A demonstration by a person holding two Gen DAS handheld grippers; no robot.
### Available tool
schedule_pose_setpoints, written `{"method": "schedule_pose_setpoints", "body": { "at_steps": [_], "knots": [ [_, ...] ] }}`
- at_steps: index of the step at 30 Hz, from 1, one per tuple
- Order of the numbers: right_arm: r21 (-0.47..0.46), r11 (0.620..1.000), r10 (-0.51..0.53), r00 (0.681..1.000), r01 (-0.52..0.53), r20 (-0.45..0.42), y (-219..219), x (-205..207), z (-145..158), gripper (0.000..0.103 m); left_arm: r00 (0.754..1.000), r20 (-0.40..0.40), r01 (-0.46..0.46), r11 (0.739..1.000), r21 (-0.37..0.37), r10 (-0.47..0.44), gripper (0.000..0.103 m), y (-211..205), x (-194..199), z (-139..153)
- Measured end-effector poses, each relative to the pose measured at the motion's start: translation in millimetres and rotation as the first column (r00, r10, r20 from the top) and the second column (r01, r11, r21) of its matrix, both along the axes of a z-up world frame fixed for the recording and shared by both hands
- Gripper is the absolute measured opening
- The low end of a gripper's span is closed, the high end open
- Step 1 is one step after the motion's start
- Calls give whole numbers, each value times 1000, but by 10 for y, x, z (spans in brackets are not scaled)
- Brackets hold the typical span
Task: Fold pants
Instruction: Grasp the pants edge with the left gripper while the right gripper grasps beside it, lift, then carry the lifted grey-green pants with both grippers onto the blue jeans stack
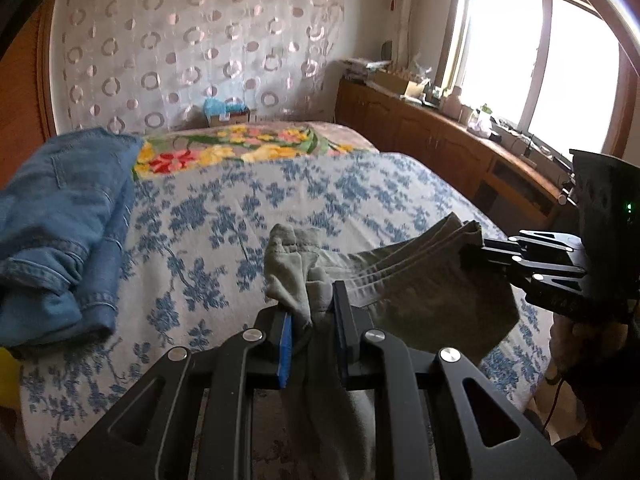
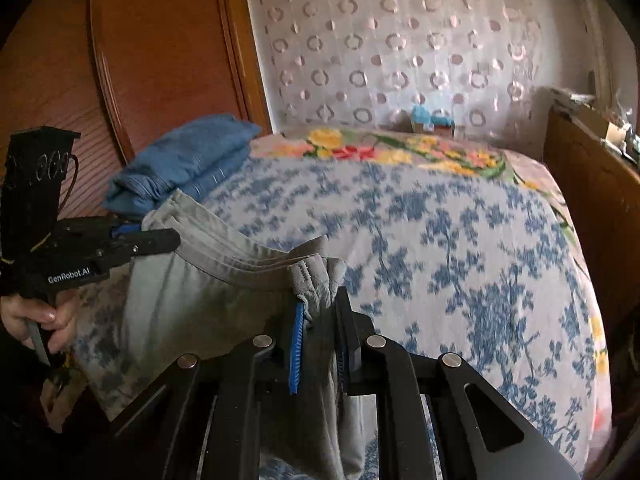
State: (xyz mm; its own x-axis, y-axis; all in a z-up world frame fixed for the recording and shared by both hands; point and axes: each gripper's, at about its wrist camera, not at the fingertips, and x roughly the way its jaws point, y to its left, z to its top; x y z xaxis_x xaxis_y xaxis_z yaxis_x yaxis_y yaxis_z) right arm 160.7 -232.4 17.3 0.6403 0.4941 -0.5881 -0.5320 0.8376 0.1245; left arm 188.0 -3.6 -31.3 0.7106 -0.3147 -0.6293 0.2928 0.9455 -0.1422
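Note:
Grey-green pants [image 1: 420, 292] hang folded between my two grippers above the bed. My left gripper [image 1: 314, 304] is shut on one bunched end of the pants. My right gripper [image 2: 320, 312] is shut on the other end [image 2: 316, 280]. In the left wrist view the right gripper [image 1: 472, 246] shows at the right, pinching the layered edge. In the right wrist view the left gripper [image 2: 160, 236] shows at the left, held by a hand, clamping the pants [image 2: 208, 280]. The lower part of the pants hangs out of sight below the grippers.
The bed has a blue-flowered white cover [image 1: 320, 196] and a bright floral blanket [image 1: 224, 148] at the far end. Folded blue jeans [image 1: 60, 220] lie at the bed's left. A wooden cabinet [image 1: 440, 136] with clutter stands under the window at the right. A wooden wardrobe [image 2: 120, 60] stands on the left.

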Motion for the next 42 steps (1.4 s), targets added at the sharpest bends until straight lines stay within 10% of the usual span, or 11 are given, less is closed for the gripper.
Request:
{"method": "schedule_pose_setpoints", "body": {
  "at_steps": [21, 42],
  "knots": [
    [-3, 988, 155, 973, -157, 171, 746, 318, 517, 14, 972, 180, -157, 987, 14, 152, 18, 731, -170, 646],
    [-17, 943, 321, 893, -333, 316, 1407, 1611, 440, 14, 907, 287, -331, 943, 29, 309, 18, 1425, 240, 923]
  ]
}}
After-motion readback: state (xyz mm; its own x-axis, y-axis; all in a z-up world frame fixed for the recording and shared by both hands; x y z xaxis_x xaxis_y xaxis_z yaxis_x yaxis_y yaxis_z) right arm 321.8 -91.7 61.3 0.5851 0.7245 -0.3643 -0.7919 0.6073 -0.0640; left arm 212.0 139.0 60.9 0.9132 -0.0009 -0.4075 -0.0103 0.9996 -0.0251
